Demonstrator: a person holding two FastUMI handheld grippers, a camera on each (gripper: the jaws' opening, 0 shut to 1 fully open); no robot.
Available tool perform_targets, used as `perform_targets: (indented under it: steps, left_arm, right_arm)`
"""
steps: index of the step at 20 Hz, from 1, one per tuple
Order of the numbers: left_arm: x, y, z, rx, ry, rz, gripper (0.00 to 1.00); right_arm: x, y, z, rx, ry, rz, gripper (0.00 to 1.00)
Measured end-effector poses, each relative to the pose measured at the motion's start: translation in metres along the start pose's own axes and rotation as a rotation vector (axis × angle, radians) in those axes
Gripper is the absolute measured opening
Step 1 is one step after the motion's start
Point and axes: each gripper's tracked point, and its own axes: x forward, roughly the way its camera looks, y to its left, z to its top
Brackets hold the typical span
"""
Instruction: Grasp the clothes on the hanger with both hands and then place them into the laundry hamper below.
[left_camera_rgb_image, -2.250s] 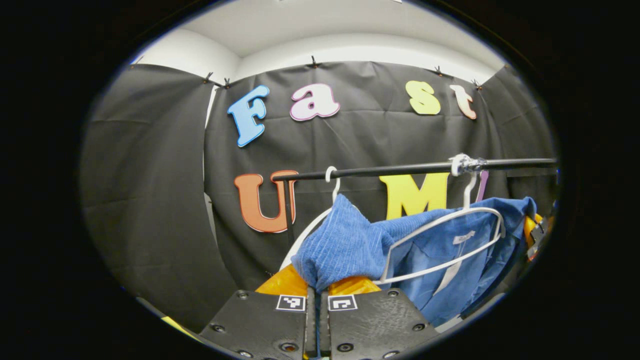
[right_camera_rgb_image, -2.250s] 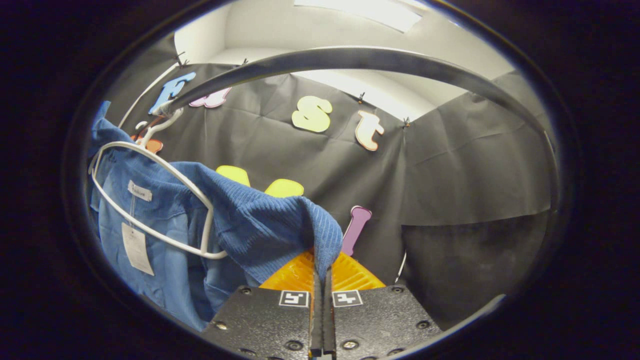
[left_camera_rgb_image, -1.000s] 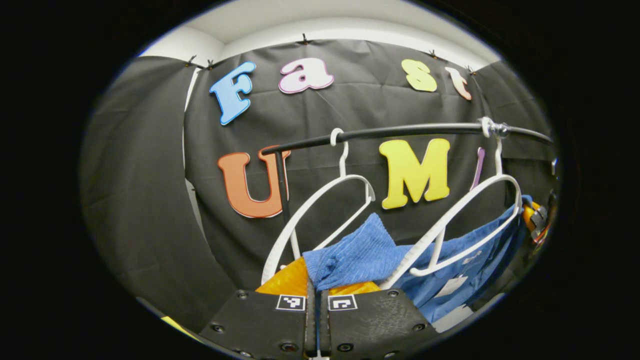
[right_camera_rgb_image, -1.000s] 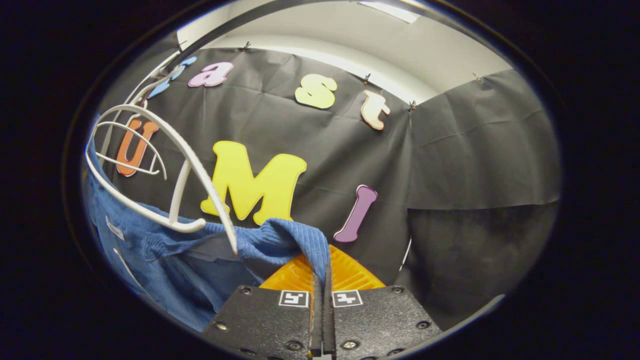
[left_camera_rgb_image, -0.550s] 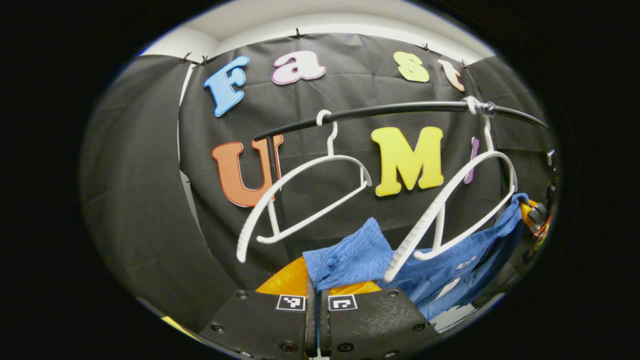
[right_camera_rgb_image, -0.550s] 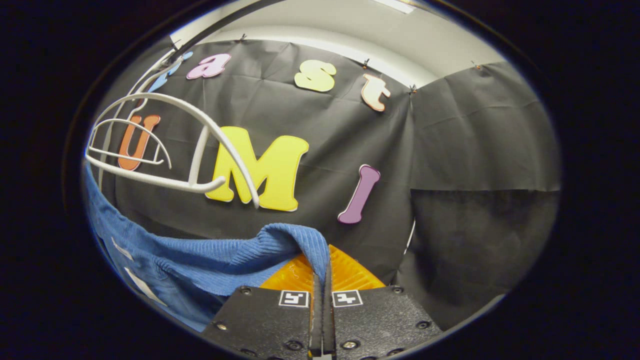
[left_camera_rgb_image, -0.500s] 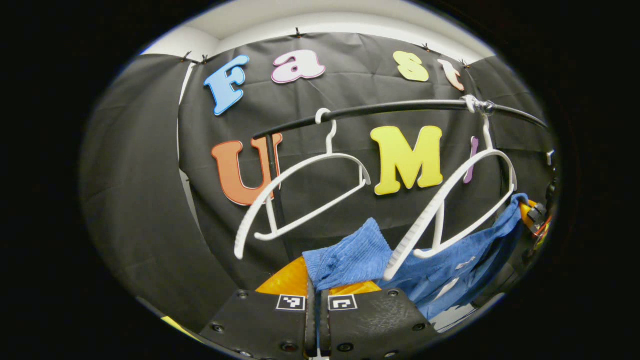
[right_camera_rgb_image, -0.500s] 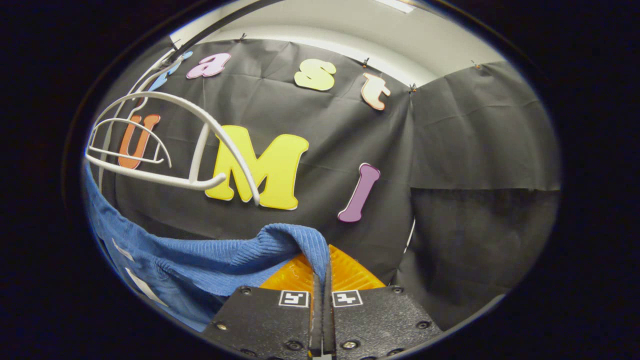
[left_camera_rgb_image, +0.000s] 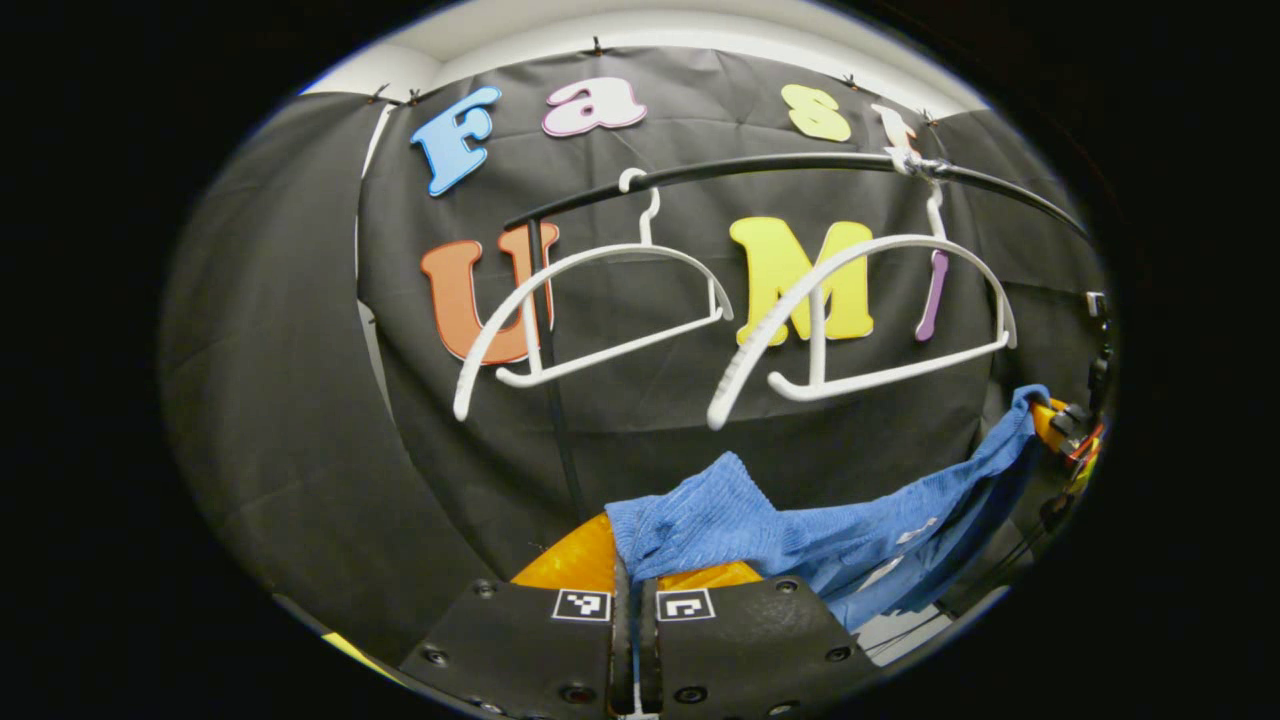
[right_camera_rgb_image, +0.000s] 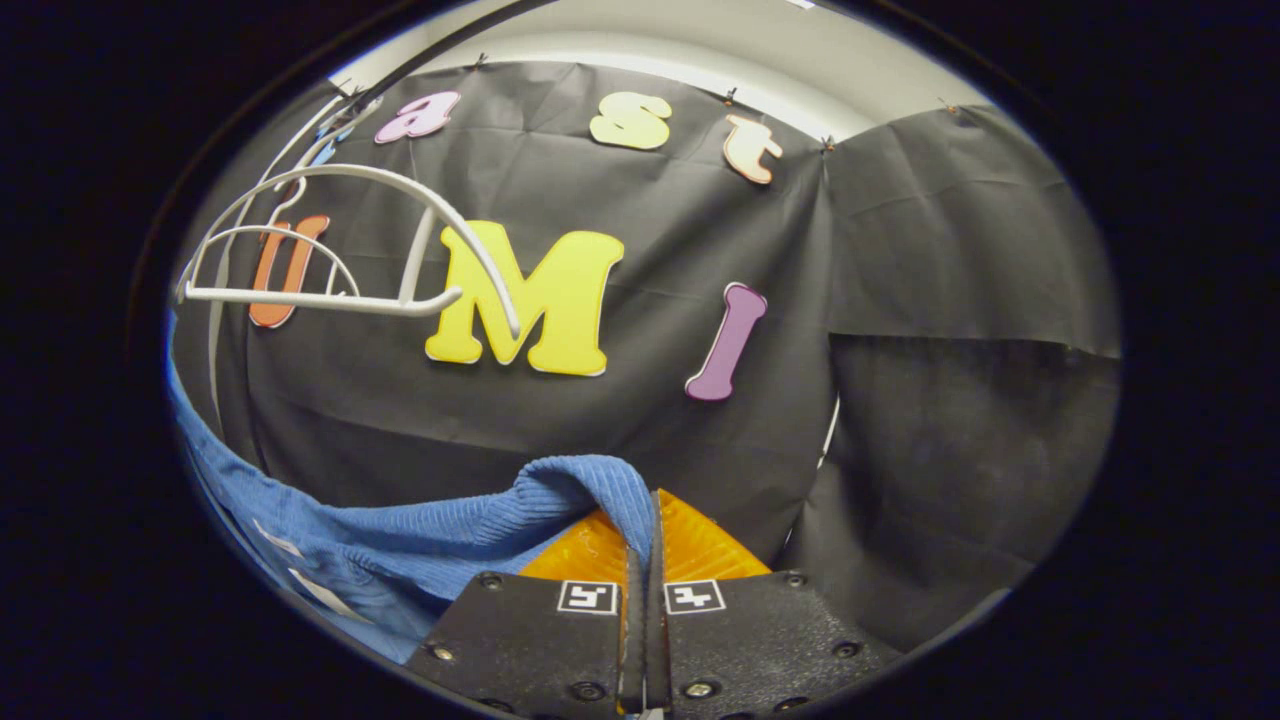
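Now the blue garment sags lengthwise from 6 toward 3 o'clock, each end pinched by left gripper and right gripper, both level.

A black rail runs across the upper part of the left gripper view, held by a black upright post at its left end. Behind it hangs the black cloth wall (creased, pinned along its top edge), with a pale ceiling above.
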Motion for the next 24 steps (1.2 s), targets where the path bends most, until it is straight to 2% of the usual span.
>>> perform_targets:
  steps: [7, 13, 23, 24]
  left_arm:
    - [-0.031, -0.01, -0.032, 0.003, 0.034, 0.008, 0.03]
    - [-0.049, -0.027, -0.051, -0.007, 0.059, -0.007, 0.03]
    - [-0.075, -0.077, -0.057, 0.008, 0.062, -0.094, 0.03]
    - [-0.078, -0.083, -0.055, 0.007, 0.061, -0.106, 0.08]
  right_arm:
    - [-0.023, 0.005, -0.026, 0.01, 0.069, 0.043, 0.04]
    - [-0.048, 0.024, -0.044, 0.007, 0.117, 0.116, 0.04]
    - [-0.102, 0.091, -0.04, 0.028, 0.174, 0.353, 0.04]
    - [-0.107, 0.101, -0.038, 0.029, 0.181, 0.388, 0.04]
